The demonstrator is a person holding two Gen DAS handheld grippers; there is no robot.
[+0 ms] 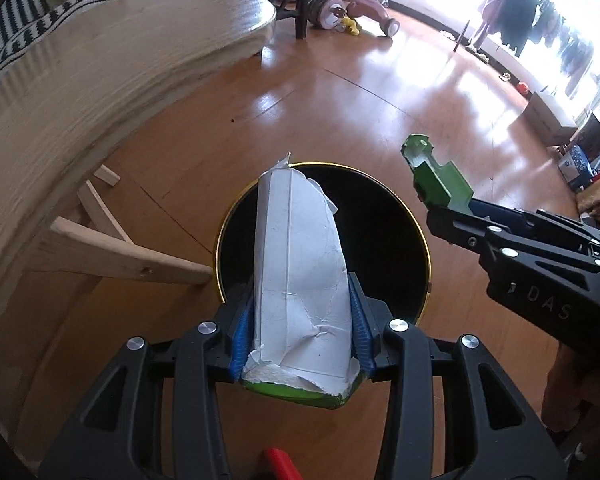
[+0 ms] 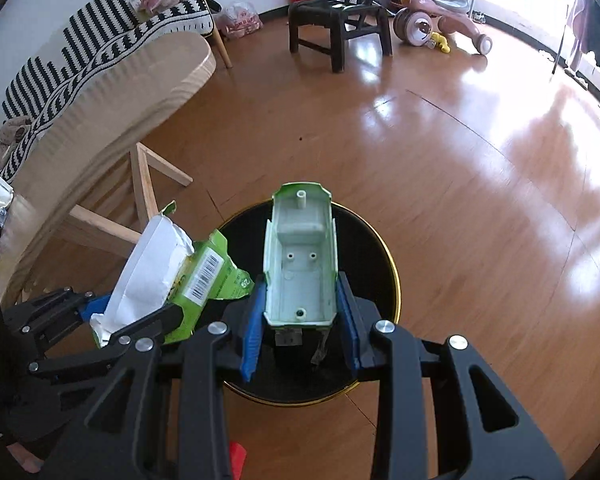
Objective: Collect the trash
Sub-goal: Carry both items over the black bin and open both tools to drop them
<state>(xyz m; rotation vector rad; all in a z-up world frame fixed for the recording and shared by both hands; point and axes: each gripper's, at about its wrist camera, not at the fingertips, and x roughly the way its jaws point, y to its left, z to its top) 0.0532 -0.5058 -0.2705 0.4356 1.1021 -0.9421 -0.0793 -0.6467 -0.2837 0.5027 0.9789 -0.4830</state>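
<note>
My left gripper is shut on a crumpled green-and-white wrapper, which hangs right over the round black bin with a gold rim on the floor. In the right wrist view the same wrapper shows its barcode side, left of my right gripper. That gripper is shut on a broken green plastic toy shell, hollow side up, above the bin. The left wrist view shows the shell beside the bin's right rim.
A light wooden table with crossed legs stands left of the bin, a striped sofa behind it. A dark chair and a pink ride-on toy stand farther back on the glossy wood floor.
</note>
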